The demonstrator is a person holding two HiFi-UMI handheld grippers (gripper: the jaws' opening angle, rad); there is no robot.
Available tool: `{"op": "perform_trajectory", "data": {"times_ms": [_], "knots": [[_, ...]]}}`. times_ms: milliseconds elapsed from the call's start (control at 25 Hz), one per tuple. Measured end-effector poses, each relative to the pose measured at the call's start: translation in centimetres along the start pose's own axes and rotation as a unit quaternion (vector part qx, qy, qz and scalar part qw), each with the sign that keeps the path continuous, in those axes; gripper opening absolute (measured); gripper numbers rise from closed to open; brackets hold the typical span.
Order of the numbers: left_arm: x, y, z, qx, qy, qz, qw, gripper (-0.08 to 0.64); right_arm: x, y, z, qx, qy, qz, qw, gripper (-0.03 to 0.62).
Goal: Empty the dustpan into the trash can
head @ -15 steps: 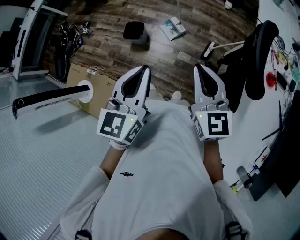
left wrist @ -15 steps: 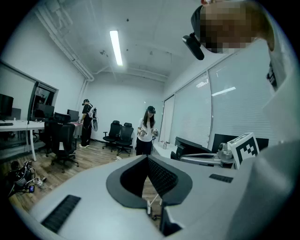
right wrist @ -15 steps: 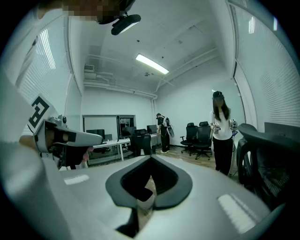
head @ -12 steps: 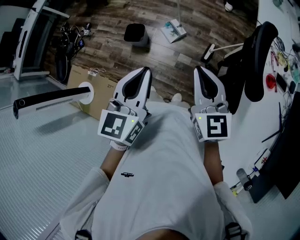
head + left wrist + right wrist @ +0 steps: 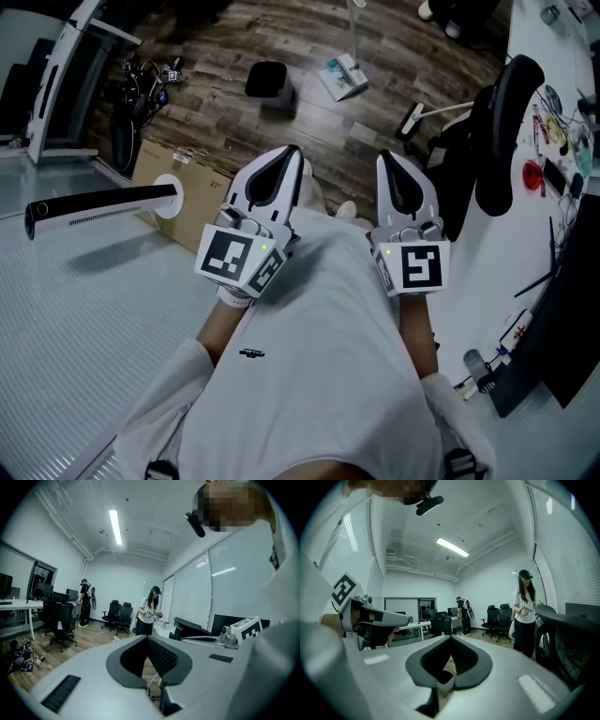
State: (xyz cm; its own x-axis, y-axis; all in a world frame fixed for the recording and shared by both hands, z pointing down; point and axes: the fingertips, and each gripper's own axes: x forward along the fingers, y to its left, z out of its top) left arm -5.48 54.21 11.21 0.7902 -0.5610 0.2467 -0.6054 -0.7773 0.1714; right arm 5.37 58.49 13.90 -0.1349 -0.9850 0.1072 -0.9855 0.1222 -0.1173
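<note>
The left gripper [image 5: 289,157] and right gripper [image 5: 388,161] are held side by side before the chest, fingers closed together on nothing, as no grasp is begun. What is taken for the dustpan [image 5: 341,75] lies well beyond the fingertips, near the trash can [image 5: 267,82].

dustpan [image 5: 341,75] on the floor [image 5: 225,42], right of trash can [image 5: 267,81]

No legible text or numbers anywhere.
</note>
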Motion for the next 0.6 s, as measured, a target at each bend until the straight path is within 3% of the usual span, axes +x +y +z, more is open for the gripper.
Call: {"op": "perform_trajectory", "data": {"times_ms": [320, 600], "knots": [[2.5, 1.6, 0.1, -0.008, 0.005, 0.0, 1.0, 0.0, 2.5, -0.9, -0.1, -0.003, 0.005, 0.015, 1.0, -0.003], [5.5, 6.1, 0.5, -0.024, 0.004, 0.013, 0.9996, 0.0, 8.3, -1.4, -0.1, -0.009, 0.012, 0.028, 0.999, -0.003]]}}
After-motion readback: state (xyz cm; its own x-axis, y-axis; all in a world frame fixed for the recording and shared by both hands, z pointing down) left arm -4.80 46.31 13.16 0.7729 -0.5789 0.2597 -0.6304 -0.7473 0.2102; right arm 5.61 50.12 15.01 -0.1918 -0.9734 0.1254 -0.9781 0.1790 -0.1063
